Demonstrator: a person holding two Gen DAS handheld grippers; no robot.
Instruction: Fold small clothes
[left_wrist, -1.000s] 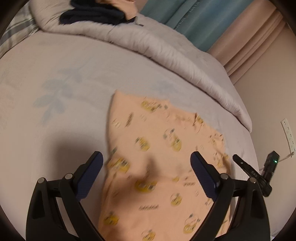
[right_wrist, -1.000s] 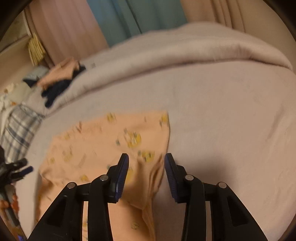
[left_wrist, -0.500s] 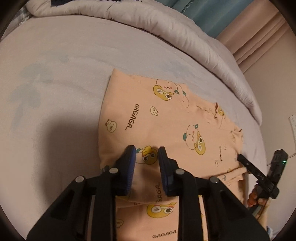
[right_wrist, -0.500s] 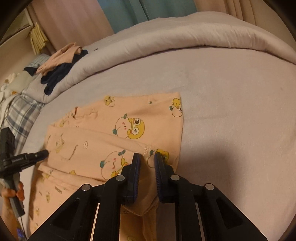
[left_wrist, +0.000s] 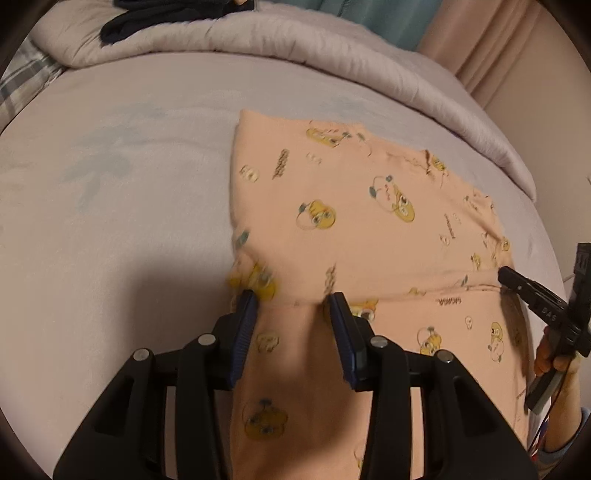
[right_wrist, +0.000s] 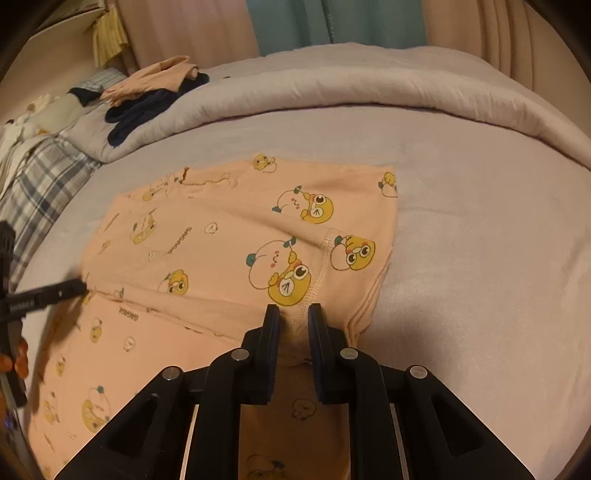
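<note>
Grey bedsheet (right_wrist: 461, 229) beneath peach cartoon-print garment (right_wrist: 229, 236): your left gripper (left_wrist: 293, 304) spread apart; right gripper (right_wrist: 293, 317) pinching its folded edge.

The right gripper (right_wrist: 292, 316), low in the frame, pinched a folded edge of the peach cartoon-print garment (right_wrist: 207, 243) spread across the bed sheet (right_wrist: 480, 240); dark clothes (right_wrist: 147, 107) lay upper left.

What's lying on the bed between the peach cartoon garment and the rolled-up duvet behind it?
Nothing: in the right wrist view only bare bed sheet separates the peach garment from the duvet.
</note>
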